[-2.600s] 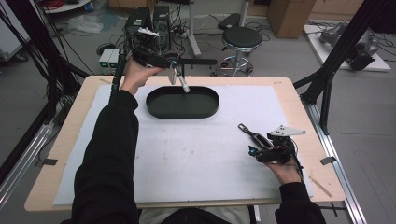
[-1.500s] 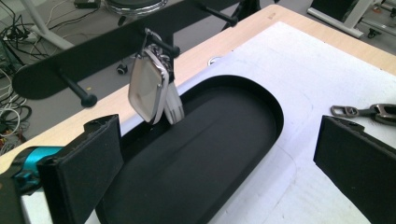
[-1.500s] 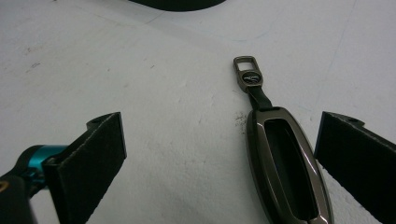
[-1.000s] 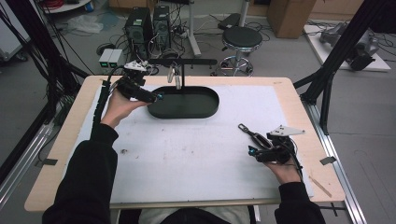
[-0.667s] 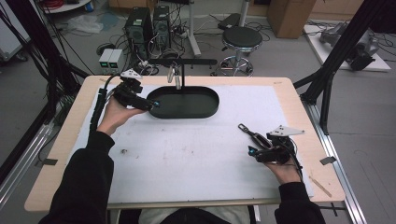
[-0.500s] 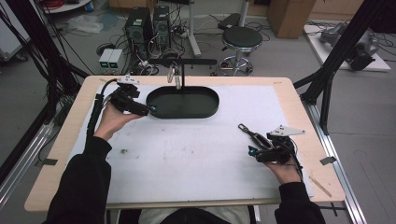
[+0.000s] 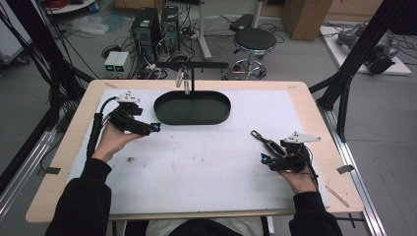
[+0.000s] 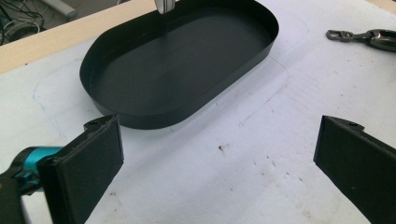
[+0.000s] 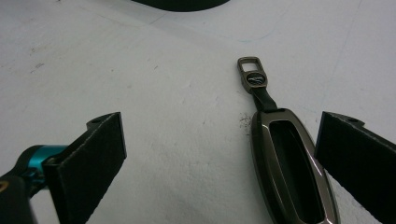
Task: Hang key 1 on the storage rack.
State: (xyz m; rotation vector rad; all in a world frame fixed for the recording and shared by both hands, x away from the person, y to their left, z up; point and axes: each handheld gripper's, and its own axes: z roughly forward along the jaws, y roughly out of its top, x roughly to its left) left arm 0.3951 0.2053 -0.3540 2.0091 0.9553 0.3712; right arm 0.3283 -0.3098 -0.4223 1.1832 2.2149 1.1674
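Both jaws wide, nothing held. Left hand-held gripper (image 7: 155,127) sits at the black tray's (image 7: 164,115) 9 o'clock. Right hand-held gripper (image 7: 263,157) straddles the metal key fob (image 9: 289,163) on the tabletop (image 7: 196,167). Likely next: centre the jaws over the fob body, then close.

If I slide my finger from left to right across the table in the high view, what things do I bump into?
Left gripper → black oval tray → metal key holder → right gripper.
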